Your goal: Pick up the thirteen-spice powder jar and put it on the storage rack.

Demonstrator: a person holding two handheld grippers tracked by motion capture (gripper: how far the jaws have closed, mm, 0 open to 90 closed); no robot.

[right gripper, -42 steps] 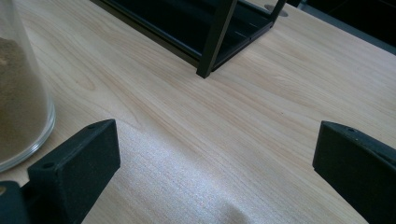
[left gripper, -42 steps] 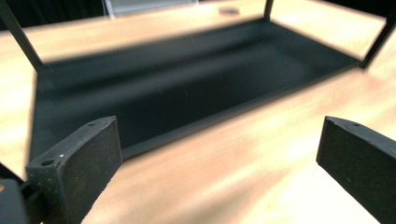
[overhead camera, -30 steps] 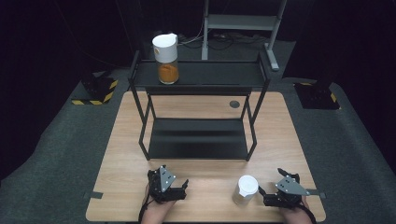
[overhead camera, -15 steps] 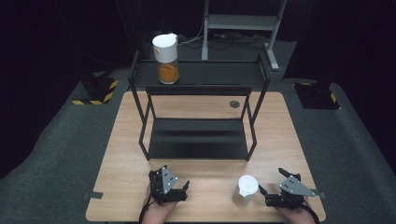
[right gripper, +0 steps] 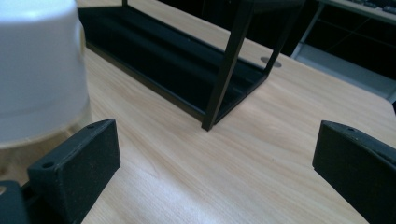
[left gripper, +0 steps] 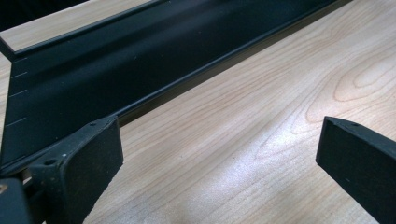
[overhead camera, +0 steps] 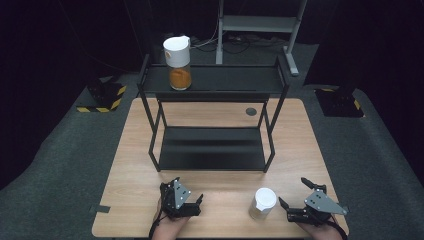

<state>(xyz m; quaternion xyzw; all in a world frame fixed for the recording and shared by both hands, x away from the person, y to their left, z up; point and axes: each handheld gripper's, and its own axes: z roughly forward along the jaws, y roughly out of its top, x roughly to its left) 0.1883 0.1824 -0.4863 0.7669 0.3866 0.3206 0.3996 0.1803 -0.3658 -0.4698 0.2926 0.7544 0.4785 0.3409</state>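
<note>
High view: right tool (overhead camera: 296, 198), jaws wide, at 3 o'clock of white-lidded jar (overhead camera: 263, 203); rigid, probably light, slippery; grip below lid.

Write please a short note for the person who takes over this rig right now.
Left gripper: open, holds nothing, over bare table before the black rack.
Right gripper: open, holds nothing, just right of the white-capped jar at the table's front; not touching it.
Second jar, with orange contents, stands on the rack's top shelf.
Done: nothing gripped. Left: probably grasp the near jar.
</note>
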